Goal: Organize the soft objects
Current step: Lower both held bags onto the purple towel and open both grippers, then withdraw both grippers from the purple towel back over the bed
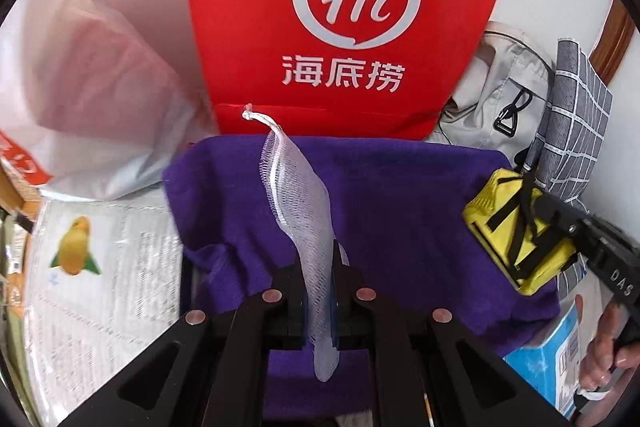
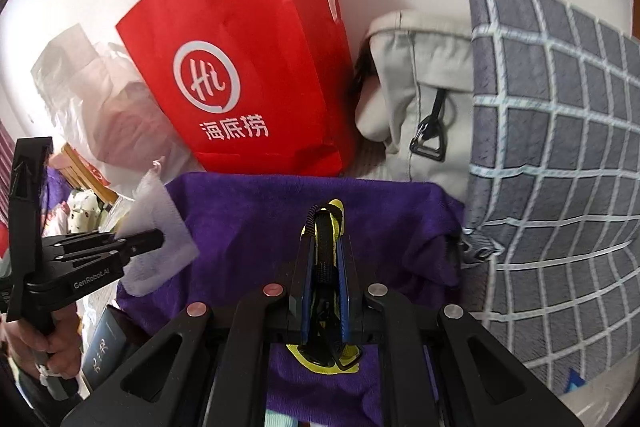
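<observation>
A white mesh net pouch (image 1: 296,187) hangs pinched between the fingers of my left gripper (image 1: 318,259), which is shut on it. In the right wrist view the same pouch (image 2: 160,203) sticks out of the left gripper (image 2: 158,239) at the left. My right gripper (image 2: 324,239) is shut on a yellow pouch with black straps (image 2: 338,211). From the left wrist camera that yellow pouch (image 1: 492,215) shows at the right, held in the right gripper (image 1: 534,215). Both grippers hover over a purple towel (image 1: 400,195) (image 2: 248,219).
A red paper bag (image 1: 344,7) (image 2: 248,67) stands behind the towel. A white plastic bag (image 1: 92,87) lies to its left, a grey fabric bag (image 2: 420,87) and a grey checked cloth (image 2: 560,147) to its right. A printed sheet (image 1: 80,247) and a blue box (image 1: 548,355) flank the towel.
</observation>
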`<state>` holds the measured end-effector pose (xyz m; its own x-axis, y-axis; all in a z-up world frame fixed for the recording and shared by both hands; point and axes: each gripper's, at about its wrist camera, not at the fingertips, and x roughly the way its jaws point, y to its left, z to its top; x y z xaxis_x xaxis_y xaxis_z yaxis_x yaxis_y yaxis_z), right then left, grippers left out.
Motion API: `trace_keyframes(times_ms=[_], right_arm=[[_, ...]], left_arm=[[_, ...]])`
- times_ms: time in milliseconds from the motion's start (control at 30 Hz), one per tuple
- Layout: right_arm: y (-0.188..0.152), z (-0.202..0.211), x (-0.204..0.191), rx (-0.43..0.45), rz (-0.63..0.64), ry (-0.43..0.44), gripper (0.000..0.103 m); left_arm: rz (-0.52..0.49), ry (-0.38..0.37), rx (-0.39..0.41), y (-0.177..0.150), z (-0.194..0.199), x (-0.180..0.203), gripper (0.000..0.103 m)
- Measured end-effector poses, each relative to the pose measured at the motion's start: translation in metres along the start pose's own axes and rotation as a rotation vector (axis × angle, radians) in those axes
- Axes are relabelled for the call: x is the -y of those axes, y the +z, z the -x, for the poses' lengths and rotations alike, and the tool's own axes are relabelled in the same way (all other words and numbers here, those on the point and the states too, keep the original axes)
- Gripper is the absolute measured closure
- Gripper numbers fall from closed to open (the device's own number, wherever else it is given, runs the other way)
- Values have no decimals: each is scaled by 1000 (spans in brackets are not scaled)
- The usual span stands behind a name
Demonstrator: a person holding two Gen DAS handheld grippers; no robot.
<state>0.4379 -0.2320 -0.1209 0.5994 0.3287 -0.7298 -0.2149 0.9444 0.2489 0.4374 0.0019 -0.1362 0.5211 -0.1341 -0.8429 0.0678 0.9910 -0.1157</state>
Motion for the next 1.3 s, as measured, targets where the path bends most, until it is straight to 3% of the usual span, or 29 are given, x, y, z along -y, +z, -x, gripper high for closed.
trace_keyframes(times_ms=[167,600,667,700,733,833,1000,1100,1300], right_arm=[[-1,-19,11,-41,-23,5,92],[-3,-34,27,-78,-46,-46,88],[-3,-34,27,-78,-41,-43,88],[-3,-33,27,-79,-35,-43,87],[-2,-32,26,-78,-26,-42,79],[-4,-25,25,-65,-6,-48,51],[-2,-10,20,-27,35,-68,42],[-1,0,18,-3,30,-68,37],[-5,20,2,16,51,-98,36]], left_arm=[[17,-49,-37,5,-21,-4,96],[58,-73,-86,6,-45,-13,95],[61,-78,-92,6,-45,-14,87],[60,-80,-98,6,-45,-13,75],[60,-76,-98,7,-47,-14,63],[56,-56,-97,8,-45,-15,49],[31,-24,-103,8,-38,-10,34],[22,10,-94,9,-29,-9,32],[45,49,-52,3,4,-18,28]])
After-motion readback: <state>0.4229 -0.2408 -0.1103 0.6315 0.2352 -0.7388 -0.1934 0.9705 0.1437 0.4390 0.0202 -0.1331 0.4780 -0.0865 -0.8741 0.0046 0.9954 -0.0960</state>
